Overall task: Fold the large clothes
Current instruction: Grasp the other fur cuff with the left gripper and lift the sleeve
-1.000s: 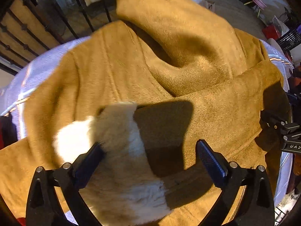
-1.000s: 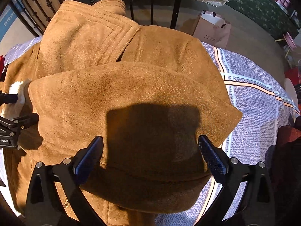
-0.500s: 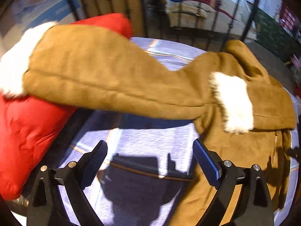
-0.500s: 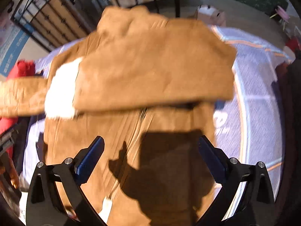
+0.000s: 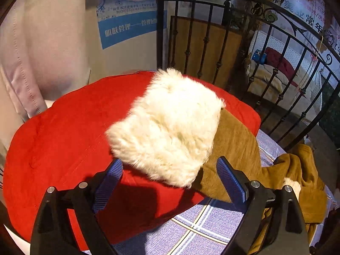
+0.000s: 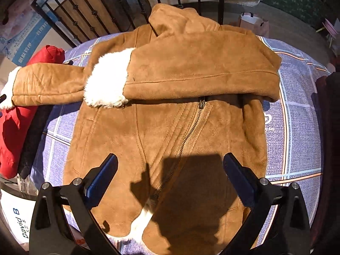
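Strong, warm light falls from behind both cameras, so each claw throws a hard-edged dark shadow forward: the right claw (image 6: 170,177) onto the brown coat (image 6: 170,116) toward 6 o'clock, the left claw (image 5: 169,182) onto the red garment (image 5: 74,131) toward 7 o'clock. The white fur cuff (image 5: 167,127) glares nearly blown out at centre, while the corners sink into black vignette. Both views are sharp, but fisheye bending curves the iron railing (image 5: 276,63) from 12 to 3 o'clock.
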